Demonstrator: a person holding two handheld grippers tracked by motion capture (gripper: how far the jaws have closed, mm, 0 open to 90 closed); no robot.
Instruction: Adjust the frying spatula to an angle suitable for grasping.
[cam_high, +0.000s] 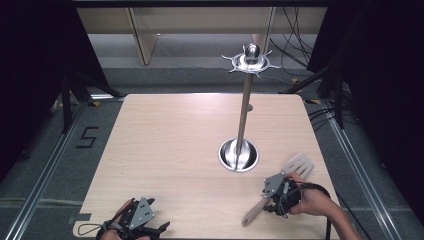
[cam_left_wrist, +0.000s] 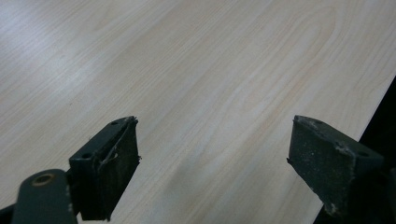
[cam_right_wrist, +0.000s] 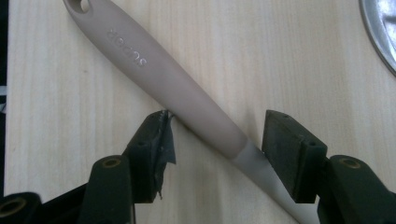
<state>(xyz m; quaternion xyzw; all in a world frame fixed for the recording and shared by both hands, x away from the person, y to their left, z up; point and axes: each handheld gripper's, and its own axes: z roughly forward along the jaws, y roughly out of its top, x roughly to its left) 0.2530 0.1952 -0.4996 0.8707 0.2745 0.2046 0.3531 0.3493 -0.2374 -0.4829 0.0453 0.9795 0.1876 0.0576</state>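
A slotted spatula (cam_high: 300, 165) with a beige handle (cam_right_wrist: 154, 70) lies on the wooden table (cam_high: 175, 150) at the front right, its handle end pointing toward the front edge. My right gripper (cam_high: 270, 199) (cam_right_wrist: 215, 135) is open and straddles the handle, which runs slantwise between the jaws. Both jaw tips are close against the handle. The spatula's pale neck runs under the right jaw. At the front left corner my left gripper (cam_high: 161, 228) (cam_left_wrist: 212, 154) rests low over bare wood, open wide with nothing between its jaws.
A metal stand rises from a round shiny base (cam_high: 238, 156) right of the table's centre, and its pole ends in a hooked crown (cam_high: 251, 62). The base's rim (cam_right_wrist: 380, 32) lies just beyond the spatula. The table's edge is close by the left gripper.
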